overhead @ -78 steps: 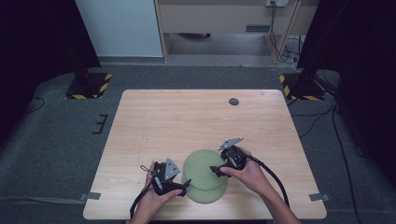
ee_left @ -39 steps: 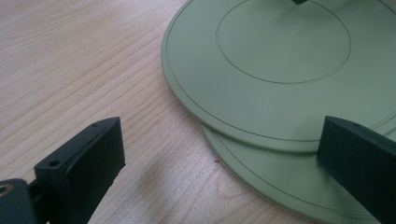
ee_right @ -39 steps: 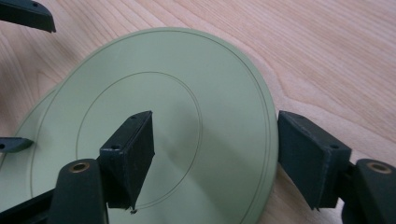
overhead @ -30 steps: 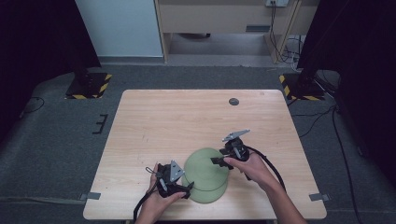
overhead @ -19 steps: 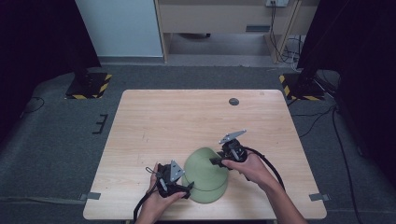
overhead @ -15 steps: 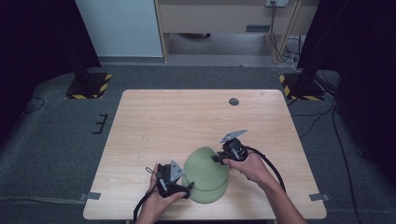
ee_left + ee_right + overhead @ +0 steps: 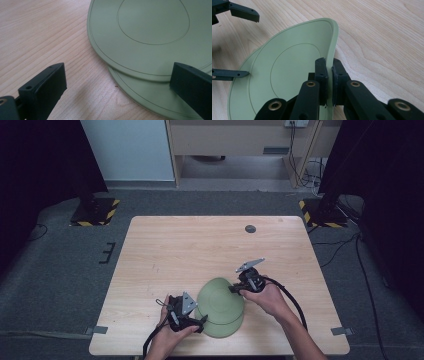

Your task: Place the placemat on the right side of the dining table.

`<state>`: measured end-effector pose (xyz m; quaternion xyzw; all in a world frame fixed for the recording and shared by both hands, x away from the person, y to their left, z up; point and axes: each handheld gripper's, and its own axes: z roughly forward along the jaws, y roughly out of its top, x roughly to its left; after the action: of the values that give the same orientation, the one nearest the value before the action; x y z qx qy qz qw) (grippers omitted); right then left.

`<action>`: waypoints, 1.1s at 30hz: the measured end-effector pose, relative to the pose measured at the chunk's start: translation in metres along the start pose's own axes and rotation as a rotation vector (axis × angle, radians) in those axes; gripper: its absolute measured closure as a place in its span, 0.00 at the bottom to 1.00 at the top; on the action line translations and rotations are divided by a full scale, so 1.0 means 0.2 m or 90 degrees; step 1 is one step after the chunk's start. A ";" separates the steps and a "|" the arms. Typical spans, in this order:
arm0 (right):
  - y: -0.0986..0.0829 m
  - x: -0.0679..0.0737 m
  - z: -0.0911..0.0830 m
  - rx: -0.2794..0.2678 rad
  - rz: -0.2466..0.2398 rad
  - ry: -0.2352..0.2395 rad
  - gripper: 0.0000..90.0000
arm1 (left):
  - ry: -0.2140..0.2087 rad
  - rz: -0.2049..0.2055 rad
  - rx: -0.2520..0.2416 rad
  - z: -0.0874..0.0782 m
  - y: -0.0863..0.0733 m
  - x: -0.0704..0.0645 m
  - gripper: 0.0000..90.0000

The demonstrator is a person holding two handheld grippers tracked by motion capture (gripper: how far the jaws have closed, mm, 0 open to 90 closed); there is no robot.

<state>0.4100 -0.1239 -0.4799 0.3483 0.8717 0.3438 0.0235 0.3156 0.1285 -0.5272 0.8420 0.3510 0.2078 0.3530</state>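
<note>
Pinching top mat (image 7: 294, 72) rim with right gripper (image 7: 329, 75), jaws nearly closed; peeling slowly toward 2 o'clock off lower mat (image 7: 140, 100) at table's (image 7: 165, 245) 6 o'clock. Bracing with left gripper (image 7: 120, 82), jaws wide, empty.

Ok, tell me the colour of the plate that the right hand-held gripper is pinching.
Pale sage green: the top plate, clearest in the right gripper view.

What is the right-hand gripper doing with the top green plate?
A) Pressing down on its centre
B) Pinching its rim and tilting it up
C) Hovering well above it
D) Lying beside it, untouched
B: the right gripper has its jaws closed on the rim of the top green plate, raised off the lower plate.
</note>
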 end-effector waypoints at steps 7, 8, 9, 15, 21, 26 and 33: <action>0.00 0.00 0.00 -0.004 -0.001 0.000 0.95 | 0.000 0.000 0.000 0.00 0.00 0.00 0.00; 0.00 0.00 0.00 -0.005 -0.001 0.000 0.95 | 0.000 -0.001 0.001 0.00 0.00 0.00 0.00; 0.01 0.00 -0.01 -0.007 -0.003 0.000 0.95 | 0.000 0.000 0.001 0.00 0.00 0.00 0.01; 0.01 -0.01 -0.02 -0.014 0.000 0.005 0.95 | 0.003 0.003 -0.005 -0.01 0.00 0.00 0.02; 0.02 0.00 -0.06 -0.027 0.006 0.015 0.95 | 0.008 -0.004 -0.014 -0.02 0.00 0.02 0.03; 0.04 0.00 -0.09 -0.036 0.007 0.017 0.95 | 0.012 -0.007 -0.013 -0.02 0.00 0.03 0.03; 0.05 -0.02 -0.13 -0.052 0.019 0.014 0.95 | 0.015 -0.010 -0.013 -0.02 0.00 0.03 0.03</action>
<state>0.4124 -0.1355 -0.4547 0.3566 0.8518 0.3831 0.0228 0.3168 0.1348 -0.5240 0.8330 0.3595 0.2187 0.3591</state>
